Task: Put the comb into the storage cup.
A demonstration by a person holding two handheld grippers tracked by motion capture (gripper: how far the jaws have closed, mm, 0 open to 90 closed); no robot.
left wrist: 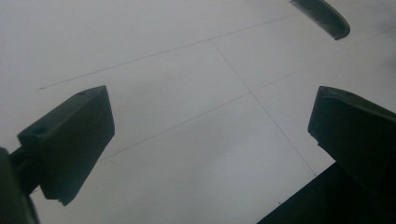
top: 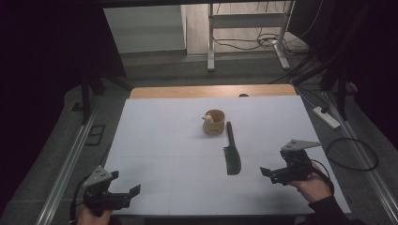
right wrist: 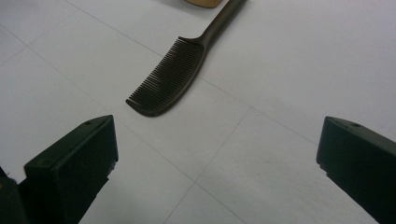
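Note:
A dark comb [top: 231,151] lies flat on the white table [top: 164,136], handle pointing away from me, teeth end nearest. In the right gripper view the comb [right wrist: 176,73] lies ahead of the jaws. A small round wooden cup [top: 214,122] stands just behind the comb's handle, with something pale inside. My right gripper [top: 268,174] is open, low over the table to the right of the comb's toothed end. My left gripper [top: 126,193] is open near the front left edge, far from the comb. The tip of the comb [left wrist: 324,17] shows at the top of the left gripper view.
The table's wooden far edge [top: 211,90] shows beyond the white top. A metal frame [top: 246,33] and cables lie on the floor behind. A power strip [top: 326,117] and a looped cable [top: 352,152] sit on the floor to the right.

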